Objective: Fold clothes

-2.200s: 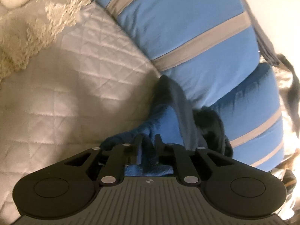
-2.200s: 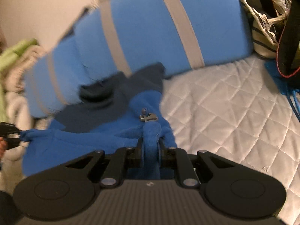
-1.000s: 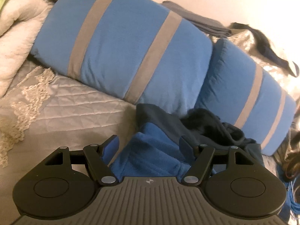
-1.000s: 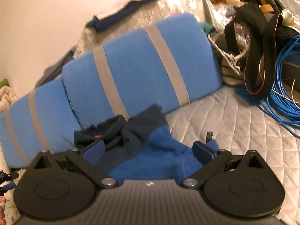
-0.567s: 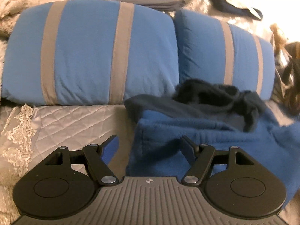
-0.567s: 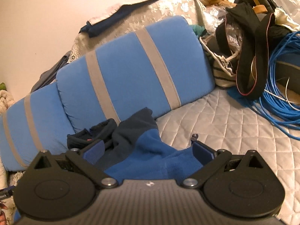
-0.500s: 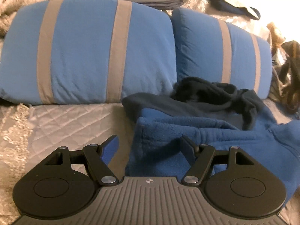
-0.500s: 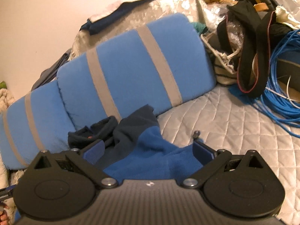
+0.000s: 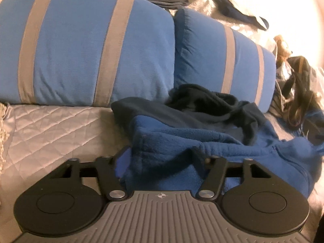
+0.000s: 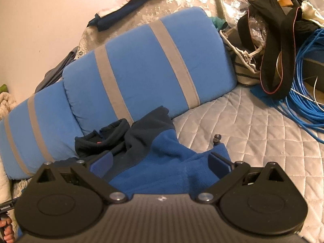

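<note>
A blue fleece jacket (image 9: pixel 182 141) with a dark navy collar and shoulders lies crumpled on the quilted grey bedspread (image 9: pixel 52 125), against two blue pillows. My left gripper (image 9: pixel 162 156) stands open over the jacket's left edge, with fleece bunched between its fingers but not clamped. In the right wrist view the same jacket (image 10: pixel 168 158) spreads below my right gripper (image 10: pixel 162 162), which is open and wide over it. The zipper pull (image 10: pixel 217 138) sticks up near the right finger.
Two blue pillows with grey stripes (image 9: pixel 91 46) (image 10: pixel 149 70) line the back of the bed. Blue cable coils (image 10: pixel 303 93), a black bag (image 10: pixel 277 46) and a striped tote sit at the right. Folded dark clothes (image 10: pixel 137 2) lie on top behind the pillows. A hand (image 10: pixel 6 228) shows at bottom left.
Both grippers were shut on the jacket 2.2 s ago and have since opened and let it go. The left view has swung right and drawn back; the jacket now rests on the bed.
</note>
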Motion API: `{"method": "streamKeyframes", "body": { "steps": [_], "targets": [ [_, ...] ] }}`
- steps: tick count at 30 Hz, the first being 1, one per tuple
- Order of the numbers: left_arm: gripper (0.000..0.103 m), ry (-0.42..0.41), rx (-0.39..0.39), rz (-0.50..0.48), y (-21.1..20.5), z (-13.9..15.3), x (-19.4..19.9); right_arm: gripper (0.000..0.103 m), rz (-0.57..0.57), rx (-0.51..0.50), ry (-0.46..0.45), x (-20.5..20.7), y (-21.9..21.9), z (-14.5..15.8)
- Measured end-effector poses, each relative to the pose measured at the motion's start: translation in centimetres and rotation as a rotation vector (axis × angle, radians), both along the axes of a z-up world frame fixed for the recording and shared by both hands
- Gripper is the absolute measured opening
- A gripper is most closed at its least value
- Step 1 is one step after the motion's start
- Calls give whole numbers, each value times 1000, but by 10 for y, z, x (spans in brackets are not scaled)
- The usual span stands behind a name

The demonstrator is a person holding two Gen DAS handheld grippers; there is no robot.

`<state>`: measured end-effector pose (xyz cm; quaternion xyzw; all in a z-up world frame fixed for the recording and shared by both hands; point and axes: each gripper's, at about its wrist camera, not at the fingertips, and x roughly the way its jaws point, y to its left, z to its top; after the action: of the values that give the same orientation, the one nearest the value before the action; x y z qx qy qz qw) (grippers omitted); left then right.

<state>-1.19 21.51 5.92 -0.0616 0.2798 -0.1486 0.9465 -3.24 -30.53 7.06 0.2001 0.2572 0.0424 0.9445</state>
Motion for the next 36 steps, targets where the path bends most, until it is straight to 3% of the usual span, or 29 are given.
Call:
{"method": "streamKeyframes", "body": {
  "steps": [4, 9, 12, 19, 22, 28, 31, 36],
  "targets": [
    [47, 0, -46, 16, 6, 1, -2, 103, -21, -14, 1, -1, -4, 1],
    [24, -13, -61, 39, 3, 5, -3, 103, -60, -8, 23, 1, -11, 0],
    [22, -12, -68, 74, 0, 9, -4, 103, -76, -18, 13, 0, -16, 3],
    [21, -78, 138, 152, -41, 25, -15, 103, -172, 16, 3, -2, -36, 7],
    [21, -63, 172, 174, -48, 28, -15, 103, -148, 60, 3, 1, -55, 11],
    [21, -1, 167, 160, -40, 33, -11, 103, 11, 35, 25, 9, -97, 4],
    [21, 25, 187, 137, -40, 37, -6, 103, 141, 66, 43, 21, -115, -17],
    [21, 41, 242, 117, -50, 44, 0, 101, 310, 257, 60, 47, -137, -58]
  ]
}}
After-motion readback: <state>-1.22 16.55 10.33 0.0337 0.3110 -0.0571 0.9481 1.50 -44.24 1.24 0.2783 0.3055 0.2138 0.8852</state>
